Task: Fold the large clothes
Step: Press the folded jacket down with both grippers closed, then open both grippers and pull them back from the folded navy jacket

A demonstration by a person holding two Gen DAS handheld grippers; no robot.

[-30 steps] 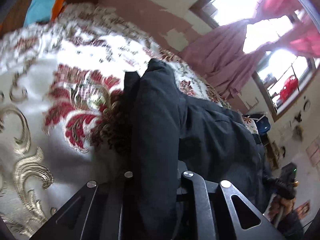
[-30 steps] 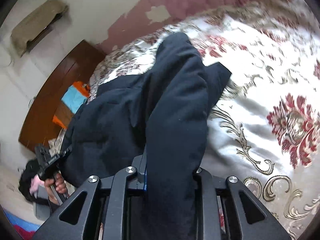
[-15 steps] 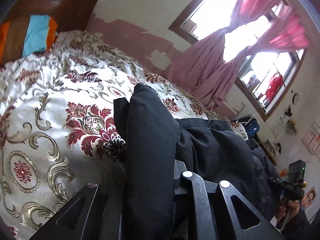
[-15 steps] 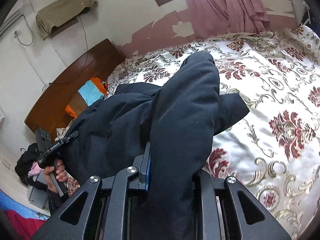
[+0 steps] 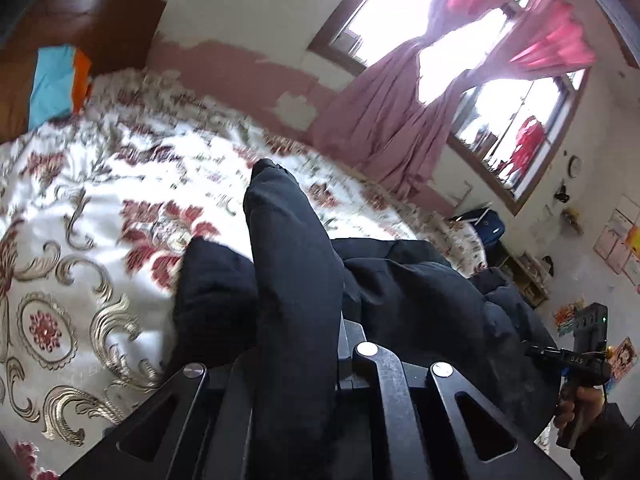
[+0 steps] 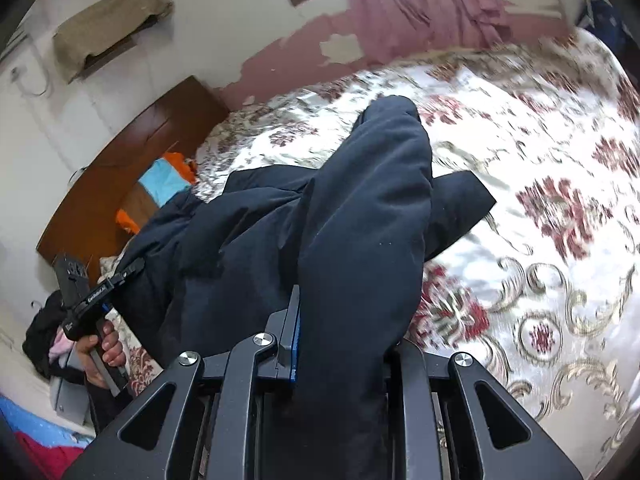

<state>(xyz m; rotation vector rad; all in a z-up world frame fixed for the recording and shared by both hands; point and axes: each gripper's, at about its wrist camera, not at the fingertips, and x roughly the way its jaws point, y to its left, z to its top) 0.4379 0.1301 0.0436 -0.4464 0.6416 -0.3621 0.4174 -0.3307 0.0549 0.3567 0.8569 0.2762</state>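
Note:
A large black padded jacket [image 5: 420, 292] lies over the near edge of the flowered bedspread [image 5: 80, 200]. My left gripper [image 5: 296, 344] is shut on a thick fold of it, which rises from the jaws and hides the fingertips. My right gripper [image 6: 340, 332] is shut on another fold of the jacket [image 6: 360, 208]; one blue pad [image 6: 295, 332] shows beside the cloth. Each view shows the other gripper at the jacket's far end, held by a hand: the right gripper [image 5: 580, 360] and the left gripper [image 6: 92, 296].
The bedspread [image 6: 560, 160] stretches beyond the jacket to a pink-patched wall. A wooden headboard [image 6: 132, 152] carries a blue and orange cloth [image 5: 56, 84]. Pink curtains [image 5: 384, 120] hang at the window. Clothes are piled on the floor [image 6: 44, 328] beside the bed.
Both grippers have lifted and shifted across the bed with their jacket folds still gripped. The views now take in more of the room and more of the bedspread beyond the jacket.

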